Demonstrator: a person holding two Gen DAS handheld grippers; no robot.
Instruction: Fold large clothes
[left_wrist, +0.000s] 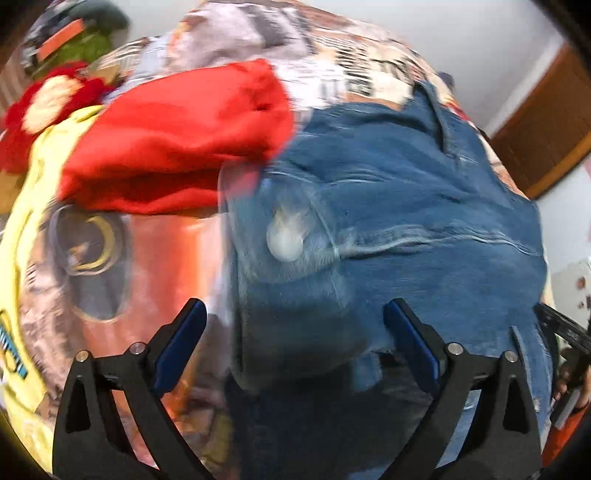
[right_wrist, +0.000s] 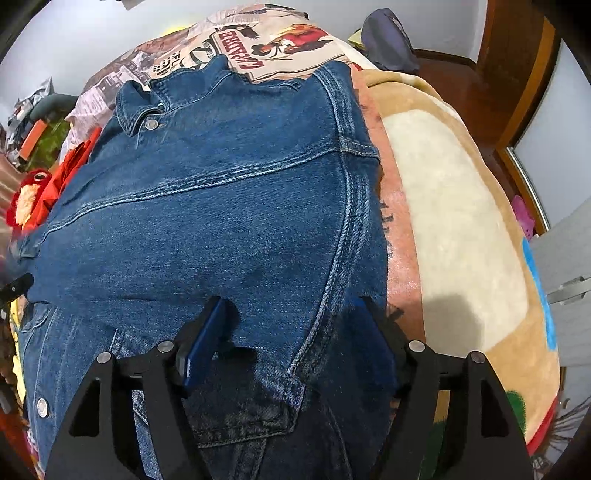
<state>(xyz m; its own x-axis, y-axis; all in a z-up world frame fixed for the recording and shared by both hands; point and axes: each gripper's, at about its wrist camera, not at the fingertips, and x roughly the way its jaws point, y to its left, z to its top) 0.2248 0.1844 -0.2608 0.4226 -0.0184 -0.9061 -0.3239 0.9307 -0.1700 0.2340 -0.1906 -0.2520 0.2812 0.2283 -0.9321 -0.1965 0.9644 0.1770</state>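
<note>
Denim jacket (right_wrist: 207, 206) spread back-side up across the middle of the bed, collar (right_wrist: 138, 107) toward the far end, one side reaching almost to the bed's right edge over a printed blanket (right_wrist: 454, 206). Left gripper (left_wrist: 295, 325) spread wide over the jacket's left side, nothing pressed between its blue pads (left_wrist: 181, 343). Right gripper (right_wrist: 291, 332) also parted, straddling the cloth near a side seam, pads not seen pinching; seemingly released rather than clenched, though contact under the tips hard to judge. Probably the start of a fold, or just after laying the jacket flat: both tools low over the near part, nothing lifted. Next move likely calls for pinching an edge or sleeve on each side and carrying it toward the middle. Left view badly smeared; a pale round spot (left_wrist: 286, 240) on the denim, perhaps a button, impossible to name. Red garment (left_wrist: 177, 140) beside the jacket's far left. Sleeves and hem cut off or hidden beneath the tools.
</note>
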